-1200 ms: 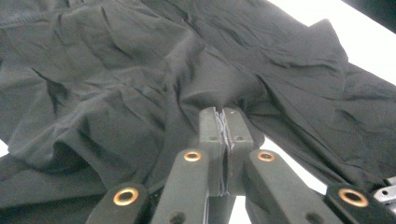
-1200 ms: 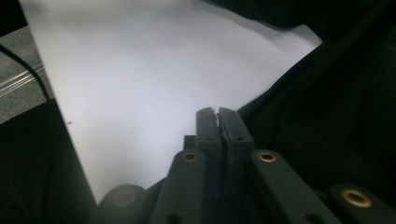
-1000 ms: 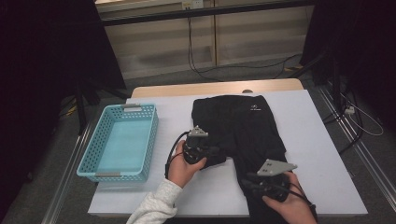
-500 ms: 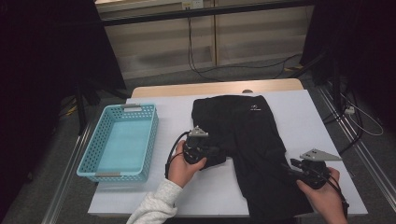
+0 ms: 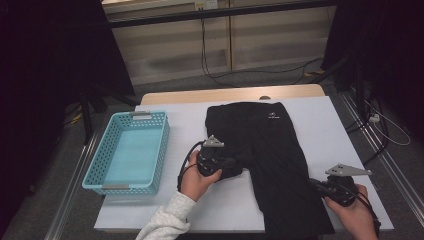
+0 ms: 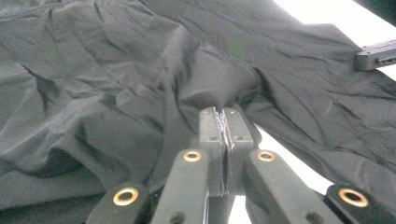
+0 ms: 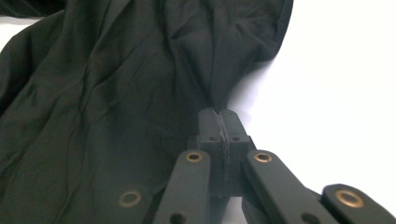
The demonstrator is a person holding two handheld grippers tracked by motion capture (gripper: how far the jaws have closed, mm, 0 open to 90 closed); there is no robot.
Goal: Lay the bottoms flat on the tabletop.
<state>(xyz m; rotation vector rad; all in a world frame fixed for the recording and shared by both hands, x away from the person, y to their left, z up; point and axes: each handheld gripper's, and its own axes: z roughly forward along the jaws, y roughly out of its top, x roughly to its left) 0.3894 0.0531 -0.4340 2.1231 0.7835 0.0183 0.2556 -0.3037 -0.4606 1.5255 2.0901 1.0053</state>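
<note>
Black shorts (image 5: 270, 155) are lying flat on our white table (image 5: 325, 125), just right of the light blue basket (image 5: 132, 152). Our left tool (image 5: 234, 165) is pinching a fold at the shorts' left edge, jaws pressed tight on the fabric. Our right tool (image 5: 316, 186) has just been closing and now nips the right edge near the hem.

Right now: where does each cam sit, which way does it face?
High view: above the person's side, facing forward and down on the table; both hands in view.
Left gripper view: on the left gripper, along jaws pinching the black garment.
Right gripper view: on the right gripper, along jaws pinching its edge.
Shared: the garment.
</note>
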